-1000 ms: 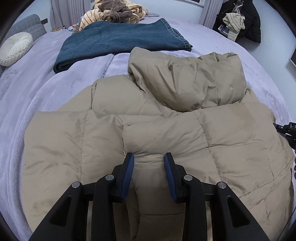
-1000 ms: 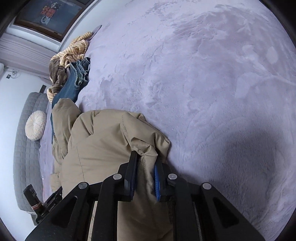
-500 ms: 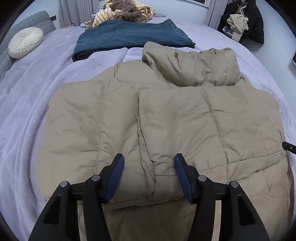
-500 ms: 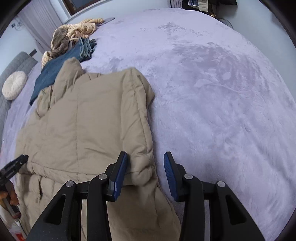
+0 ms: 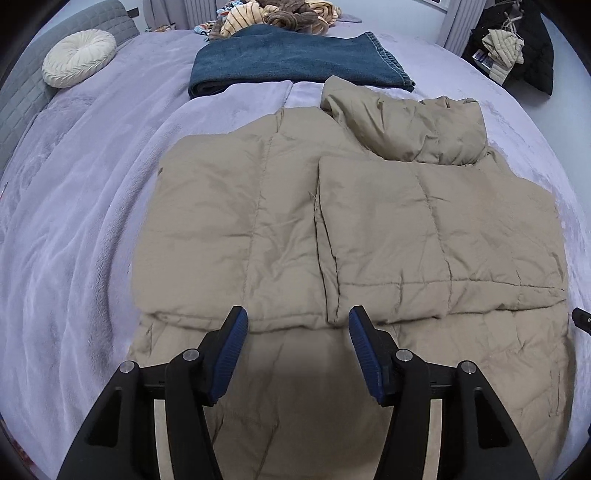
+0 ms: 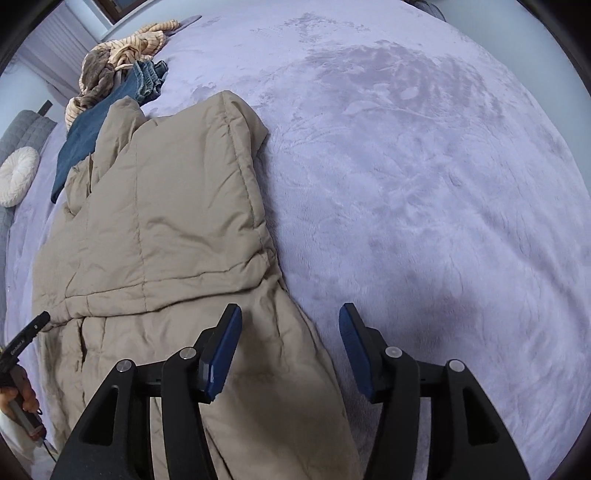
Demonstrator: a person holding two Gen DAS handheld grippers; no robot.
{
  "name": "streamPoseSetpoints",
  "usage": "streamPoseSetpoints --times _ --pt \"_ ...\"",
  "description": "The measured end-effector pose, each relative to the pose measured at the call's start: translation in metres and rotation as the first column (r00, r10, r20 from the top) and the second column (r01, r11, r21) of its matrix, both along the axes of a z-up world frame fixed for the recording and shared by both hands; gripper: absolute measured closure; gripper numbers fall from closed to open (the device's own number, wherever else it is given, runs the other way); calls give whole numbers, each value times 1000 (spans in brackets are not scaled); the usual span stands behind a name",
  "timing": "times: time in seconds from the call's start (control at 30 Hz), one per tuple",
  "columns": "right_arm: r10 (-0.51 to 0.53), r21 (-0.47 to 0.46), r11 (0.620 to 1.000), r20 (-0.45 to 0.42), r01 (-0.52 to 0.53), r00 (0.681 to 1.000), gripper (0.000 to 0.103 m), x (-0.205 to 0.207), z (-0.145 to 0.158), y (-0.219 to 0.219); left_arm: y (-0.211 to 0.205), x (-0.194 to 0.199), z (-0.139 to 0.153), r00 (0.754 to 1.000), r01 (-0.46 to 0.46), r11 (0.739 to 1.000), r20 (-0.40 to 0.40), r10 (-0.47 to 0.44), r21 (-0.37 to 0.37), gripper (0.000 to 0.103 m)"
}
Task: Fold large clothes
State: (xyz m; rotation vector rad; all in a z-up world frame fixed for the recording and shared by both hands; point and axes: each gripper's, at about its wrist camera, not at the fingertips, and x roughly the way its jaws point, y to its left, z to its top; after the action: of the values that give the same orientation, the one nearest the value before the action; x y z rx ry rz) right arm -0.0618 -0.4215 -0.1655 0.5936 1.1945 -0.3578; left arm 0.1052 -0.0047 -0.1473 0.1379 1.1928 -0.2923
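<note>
My left tongs stand wide apart with nothing between the pads, hovering over the near hem of the tan puffer jacket. My right tongs are likewise wide and hold nothing, poised above the jacket's right edge. The jacket lies flat on the lavender bed cover, both sleeves folded in across the body, hood toward the far edge. Folded blue jeans lie just beyond the hood, close to it, with a heap of striped clothes behind. A round cream cushion sits at the far left corner.
</note>
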Motion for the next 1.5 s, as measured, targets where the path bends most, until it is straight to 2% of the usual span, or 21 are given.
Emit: streamPoseSetpoints --times 0.17,0.27,0.33,0.4,0.47,0.5,0.6,0.7,0.97,1.13,1.23,1.27,1.5 --pt "-23 80 997 1 22 1000 34 -23 15 10 1 -29 17 999 0 1000 -45 0 -2 44" --pt "-15 114 993 -4 15 1000 32 -32 22 22 0 -48 27 998 8 1000 -65 -9 -3 44" --pt "-4 134 991 -10 5 1000 26 -40 27 31 0 -60 32 996 9 1000 -86 -10 -6 44" --pt "5 148 989 -14 -2 1000 26 -45 30 38 2 -72 38 995 -1 1000 -96 0 -15 43" --pt "9 165 986 -23 -5 1000 26 -53 33 45 4 -84 45 996 -19 1000 -90 18 -13 1" --pt "12 174 985 -30 -7 999 26 -56 34 48 6 -89 49 997 -30 999 -75 29 -14 0" --pt "23 180 983 -38 -16 999 25 -64 39 54 7 -103 57 995 -24 1000 -93 22 -20 0" --pt "32 191 981 -37 -24 999 22 -73 45 58 8 -116 61 994 -19 1000 -105 20 9 0" --pt "113 228 968 -24 -105 993 21 -87 52 74 10 -154 68 989 -93 996 -118 93 6 0" --pt "170 244 957 -38 -156 985 21 -93 47 88 16 -179 67 982 -121 992 -142 125 32 0" --pt "174 269 950 -27 -161 984 20 -97 48 95 21 -187 68 981 -125 991 -143 130 44 0" --pt "175 274 948 -29 -161 984 11 -98 48 98 24 -189 69 981 -123 992 -146 128 42 0" --pt "132 274 954 -29 -119 991 10 -111 47 121 45 -197 53 980 -90 995 -176 94 29 0"
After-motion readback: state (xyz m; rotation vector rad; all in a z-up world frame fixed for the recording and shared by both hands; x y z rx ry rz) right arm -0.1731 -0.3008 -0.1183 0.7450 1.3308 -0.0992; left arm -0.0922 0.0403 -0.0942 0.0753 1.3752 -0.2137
